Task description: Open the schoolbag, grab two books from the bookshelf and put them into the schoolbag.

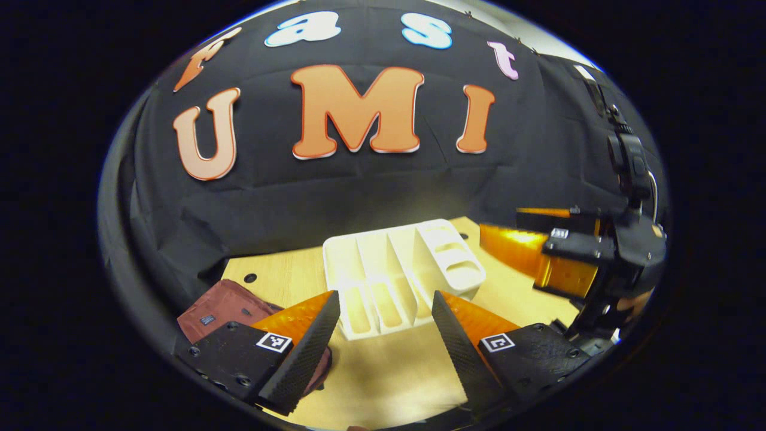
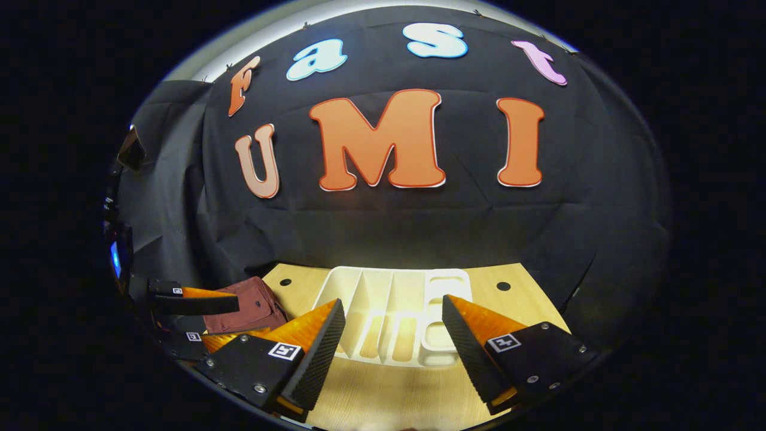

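Oddly, both grippers, left [image 1: 386,335] and right [image 2: 392,335], gape wide, holding nothing; the schoolbag [image 2: 242,305] lies left of the bookshelf [image 2: 392,314], whose slots look bare, so grabbing 2 books may fail.

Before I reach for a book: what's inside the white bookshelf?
The white bookshelf lies on the wooden table. Its visible slots look empty; I see no books. The near ends of some slots are covered by the right gripper's fingers.
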A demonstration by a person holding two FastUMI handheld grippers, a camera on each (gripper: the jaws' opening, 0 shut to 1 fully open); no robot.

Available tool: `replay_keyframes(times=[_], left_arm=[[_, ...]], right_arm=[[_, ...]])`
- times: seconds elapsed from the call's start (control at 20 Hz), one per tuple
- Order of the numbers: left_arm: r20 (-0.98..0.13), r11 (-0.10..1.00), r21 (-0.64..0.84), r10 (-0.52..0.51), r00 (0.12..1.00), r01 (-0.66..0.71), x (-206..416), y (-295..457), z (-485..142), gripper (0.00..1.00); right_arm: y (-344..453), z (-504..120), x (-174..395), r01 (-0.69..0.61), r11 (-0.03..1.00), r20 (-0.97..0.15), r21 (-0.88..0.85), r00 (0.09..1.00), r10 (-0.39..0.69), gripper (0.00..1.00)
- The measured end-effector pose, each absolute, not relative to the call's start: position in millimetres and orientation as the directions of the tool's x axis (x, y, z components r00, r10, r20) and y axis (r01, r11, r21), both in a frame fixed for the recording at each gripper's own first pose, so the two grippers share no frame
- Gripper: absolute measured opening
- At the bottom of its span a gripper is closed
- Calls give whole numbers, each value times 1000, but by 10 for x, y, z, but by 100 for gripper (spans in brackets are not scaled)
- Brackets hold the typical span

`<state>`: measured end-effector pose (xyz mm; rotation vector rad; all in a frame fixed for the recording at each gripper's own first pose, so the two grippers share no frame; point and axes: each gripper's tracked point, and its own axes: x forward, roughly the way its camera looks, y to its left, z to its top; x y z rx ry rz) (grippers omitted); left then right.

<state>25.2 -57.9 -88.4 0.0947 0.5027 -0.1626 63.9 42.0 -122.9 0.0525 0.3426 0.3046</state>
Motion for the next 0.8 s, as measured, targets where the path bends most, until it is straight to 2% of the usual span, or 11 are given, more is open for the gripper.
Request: replay_keyframes(times=[0.25,0.45,0.8], left_arm=[[-326,995,64,-51,944,75,256,-805,-686,98],[-247,997,58,-38,968,54,259,-973,-581,98],[-109,999,41,24,994,-20,229,-885,-293,96]], right_arm=[[105,-1097,628,-251,964,-260,84,929,265,97],[-24,-928,605,-243,967,-184,79,950,253,97],[-32,-933,577,-257,962,-152,93,951,269,97]])
